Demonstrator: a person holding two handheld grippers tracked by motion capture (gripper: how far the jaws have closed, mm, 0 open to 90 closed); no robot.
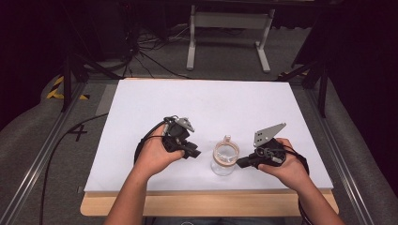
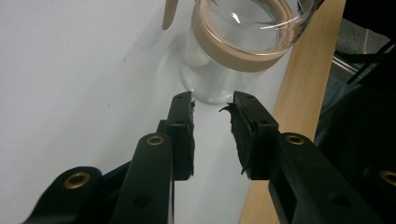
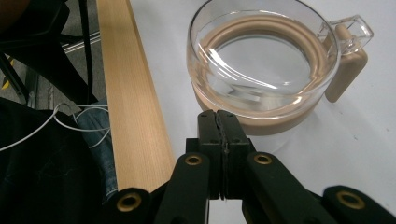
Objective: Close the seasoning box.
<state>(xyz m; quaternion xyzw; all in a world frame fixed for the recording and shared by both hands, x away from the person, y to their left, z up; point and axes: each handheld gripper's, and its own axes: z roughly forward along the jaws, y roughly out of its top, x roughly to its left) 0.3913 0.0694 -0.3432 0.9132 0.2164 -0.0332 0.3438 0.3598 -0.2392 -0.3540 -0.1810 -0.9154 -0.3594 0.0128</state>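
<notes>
From above I see one glass jar [image 1: 225,158] at table [image 1: 206,103] centre-front; my left gripper [image 2: 212,114], at its nine o'clock, stands part-open, empty; my right gripper [image 3: 218,122], at three, is closed, empty.

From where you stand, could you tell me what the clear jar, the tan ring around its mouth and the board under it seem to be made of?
The clear round jar looks like glass: transparent, glossy, with sharp highlights on the rim. The tan ring around its mouth seems to be matte rubber or silicone, opaque and dull; I cannot tell which. The white board has a smooth, matte top, and its pale front edge shows wood grain.
</notes>
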